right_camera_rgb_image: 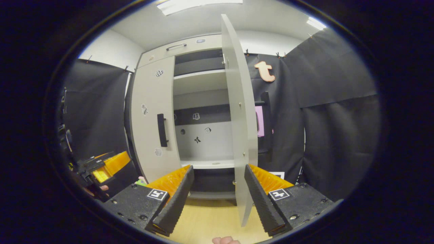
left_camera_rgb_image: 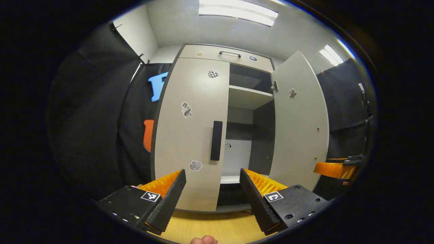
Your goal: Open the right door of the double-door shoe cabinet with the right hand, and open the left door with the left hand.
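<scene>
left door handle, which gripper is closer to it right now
Left. The left gripper faces the left door handle just below it, jaws open. The right gripper sits off to the side by the open right door.

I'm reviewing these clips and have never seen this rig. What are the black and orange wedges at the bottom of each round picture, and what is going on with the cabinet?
Each picture comes from a fisheye camera riding on a hand-held two-finger gripper, so the wedges are that gripper's own fingers. In the left gripper view the left gripper is open and holds nothing; it faces the shut left door and its black handle. In the right gripper view the right gripper is also open and empty. The right door already stands swung open, showing a shelf inside the shoe cabinet. The floor below is light wood.
</scene>
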The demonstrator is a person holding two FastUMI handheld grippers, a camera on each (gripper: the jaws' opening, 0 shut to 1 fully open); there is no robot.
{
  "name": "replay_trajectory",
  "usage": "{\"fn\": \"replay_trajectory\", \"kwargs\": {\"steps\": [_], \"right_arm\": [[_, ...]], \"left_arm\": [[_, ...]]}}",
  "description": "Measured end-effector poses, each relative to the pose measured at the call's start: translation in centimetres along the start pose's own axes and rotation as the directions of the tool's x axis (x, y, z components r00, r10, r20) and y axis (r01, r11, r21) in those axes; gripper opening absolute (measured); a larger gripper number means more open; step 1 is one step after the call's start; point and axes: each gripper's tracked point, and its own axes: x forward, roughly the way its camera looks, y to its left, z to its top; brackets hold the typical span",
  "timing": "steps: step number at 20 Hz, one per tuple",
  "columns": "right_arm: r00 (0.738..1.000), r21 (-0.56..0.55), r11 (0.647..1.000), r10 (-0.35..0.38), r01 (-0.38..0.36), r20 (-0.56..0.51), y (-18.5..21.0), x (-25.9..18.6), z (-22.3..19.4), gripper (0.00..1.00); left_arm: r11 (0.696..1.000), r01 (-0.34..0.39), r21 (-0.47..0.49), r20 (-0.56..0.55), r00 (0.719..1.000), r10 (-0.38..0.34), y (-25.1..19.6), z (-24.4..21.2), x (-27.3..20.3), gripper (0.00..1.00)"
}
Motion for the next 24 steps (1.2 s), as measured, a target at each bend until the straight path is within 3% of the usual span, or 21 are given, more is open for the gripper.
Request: {"fn": "replay_trajectory", "kwargs": {"steps": [4,12,24], "right_arm": [[1.0,-0.032,0.999,0.01,-0.009,0.005,-0.3,-0.4,0.0,0.94],[1.0,-0.044,0.999,-0.003,0.004,0.002,-0.8,-1.2,-0.5,0.94],[0.995,0.024,0.995,-0.098,0.098,-0.008,-2.7,-1.6,-0.8,0.93]], "left_arm": [[0.999,0.039,-0.002,-0.041,0.998,-0.039,-0.7,0.1,6.7,0.95],[0.996,-0.008,0.087,-0.053,0.999,0.013,-1.1,0.8,17.3,0.95],[0.997,-0.042,0.061,-0.092,0.995,0.047,-0.8,1.0,21.3,0.93]]}}
